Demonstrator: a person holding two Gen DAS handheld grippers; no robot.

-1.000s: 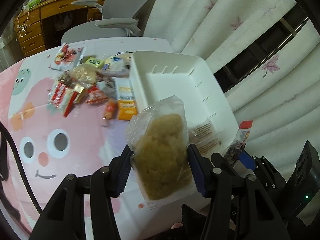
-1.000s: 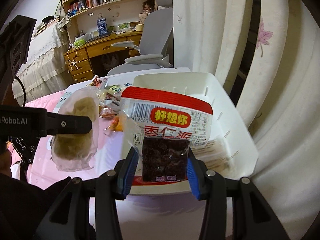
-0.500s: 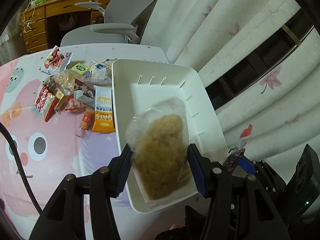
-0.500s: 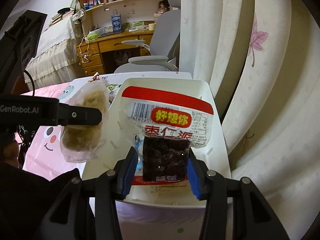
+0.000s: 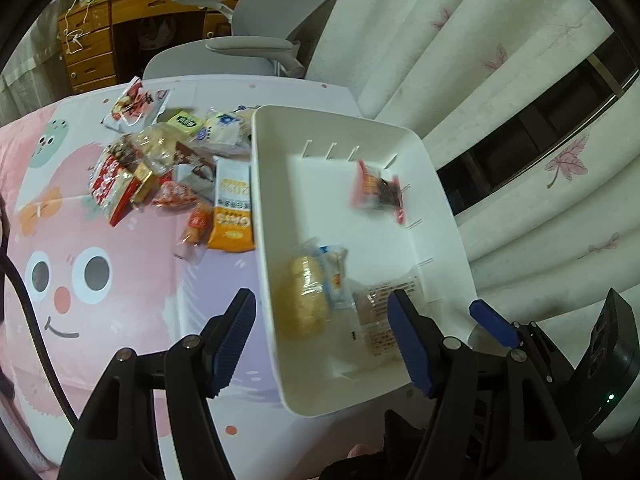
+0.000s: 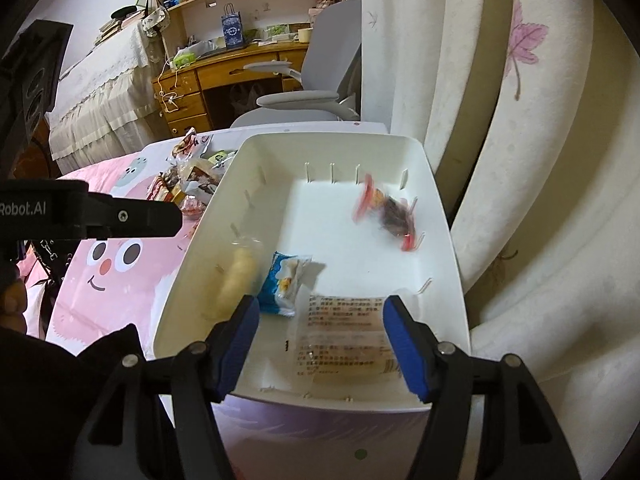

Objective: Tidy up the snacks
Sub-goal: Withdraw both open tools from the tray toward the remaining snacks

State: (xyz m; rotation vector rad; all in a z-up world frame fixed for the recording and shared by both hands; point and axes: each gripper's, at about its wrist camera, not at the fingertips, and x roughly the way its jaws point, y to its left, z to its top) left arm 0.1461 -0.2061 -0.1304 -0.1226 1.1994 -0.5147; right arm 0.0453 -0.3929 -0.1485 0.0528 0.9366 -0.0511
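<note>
While our left gripper (image 5: pixel 322 338) hangs with jaws spread and empty, we see through its camera the white bin (image 5: pixel 436 184) on the bench (image 5: pixel 120 280), holding a blurred puffed-snack bag (image 5: pixel 306 300) and a red packet (image 5: pixel 378 192); loose snacks (image 5: pixel 168 168) lie beside it.

From the right wrist, our right gripper (image 6: pixel 320 344) is likewise spread wide, empty above the bin's near end.

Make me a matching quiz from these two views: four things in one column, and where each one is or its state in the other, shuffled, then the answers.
1. red-edged dark snack
2. orange packet
3. puffed snack bag
4. left gripper

A. open, holding nothing
B. on the tablecloth, just outside the bin
C. in the white bin, far right part
D. in the bin by its left wall

Pairs: 1-C, 2-B, 3-D, 4-A
</note>
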